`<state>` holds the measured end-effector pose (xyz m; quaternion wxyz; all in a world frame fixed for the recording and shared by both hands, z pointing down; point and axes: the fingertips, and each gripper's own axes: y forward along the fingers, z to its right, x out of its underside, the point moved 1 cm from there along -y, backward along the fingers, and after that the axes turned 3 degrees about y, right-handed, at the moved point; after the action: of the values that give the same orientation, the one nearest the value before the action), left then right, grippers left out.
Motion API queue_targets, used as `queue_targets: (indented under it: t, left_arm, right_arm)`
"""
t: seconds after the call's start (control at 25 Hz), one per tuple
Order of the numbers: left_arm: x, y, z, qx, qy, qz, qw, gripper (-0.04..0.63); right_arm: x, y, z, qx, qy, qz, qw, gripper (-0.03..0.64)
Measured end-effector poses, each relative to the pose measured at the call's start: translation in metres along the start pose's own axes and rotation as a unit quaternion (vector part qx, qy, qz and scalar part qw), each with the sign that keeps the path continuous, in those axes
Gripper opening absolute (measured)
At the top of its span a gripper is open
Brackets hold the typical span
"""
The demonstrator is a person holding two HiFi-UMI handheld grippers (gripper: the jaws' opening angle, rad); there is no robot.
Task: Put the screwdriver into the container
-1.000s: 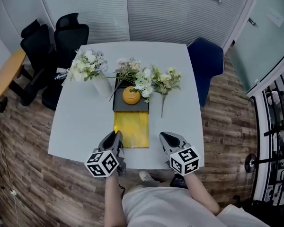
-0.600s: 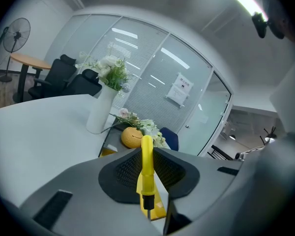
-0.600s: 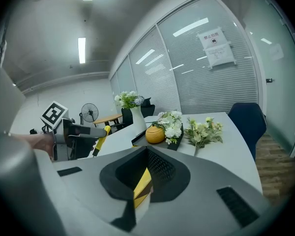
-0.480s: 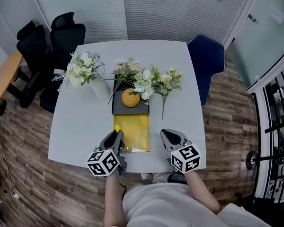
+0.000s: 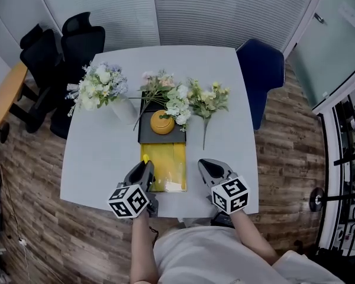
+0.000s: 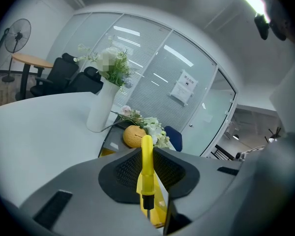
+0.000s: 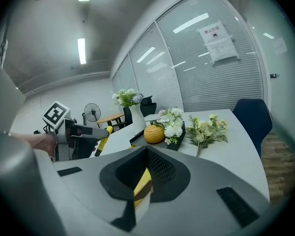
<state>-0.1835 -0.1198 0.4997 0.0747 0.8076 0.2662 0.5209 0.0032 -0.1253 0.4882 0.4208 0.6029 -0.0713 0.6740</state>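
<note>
**benchbodger:** Where's the screwdriver (image 6: 146,163) here? I can barely spot it from the head camera.

**tinker_ray:** The left gripper (image 5: 145,167) has it. That gripper's own view shows the jaws clamped on the yellow handle. The handle pokes out past the tips toward the far edge of the table (image 5: 100,152), and the dark shaft end points back at the camera. So it's off the table and in the gripper.

**benchbodger:** And the container (image 5: 165,165)?

**tinker_ray:** It's the yellow one at the middle of the near edge, right between the two grippers. Its long side runs from the near edge toward the far edge, ending at the dark tray (image 5: 143,136) behind it. That's about the same line as the screwdriver. It sits just beside the left gripper, on that gripper's right, so the left one is the nearer arm and it's already loaded.

**benchbodger:** Is the right gripper (image 5: 205,164) doing anything?

**tinker_ray:** Nope. Its jaws are only a crack apart with nothing in them, and it's parked on the other side of the container. My guess is the next move is a short sideways shift to the right over the opening. Since the axes already line up, it shouldn't need much twisting.
</note>
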Motion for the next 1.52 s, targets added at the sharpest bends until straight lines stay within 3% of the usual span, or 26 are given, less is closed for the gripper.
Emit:
queue_targets:
  t: [0.72,1.52]
  left_arm:
    - [0.014,0.041,-0.013,-0.008,-0.014,-0.033,0.9993,0.075]
    - [0.065,0.088,-0.039,-0.013,-0.026,-0.116,0.9928,0.075]
  right_arm:
    - [0.010,0.023,0.035,0.003,0.020,-0.027,0.999,0.015]
    - [0.029,0.058,0.058,0.008,0.042,-0.066,0.997,0.017]
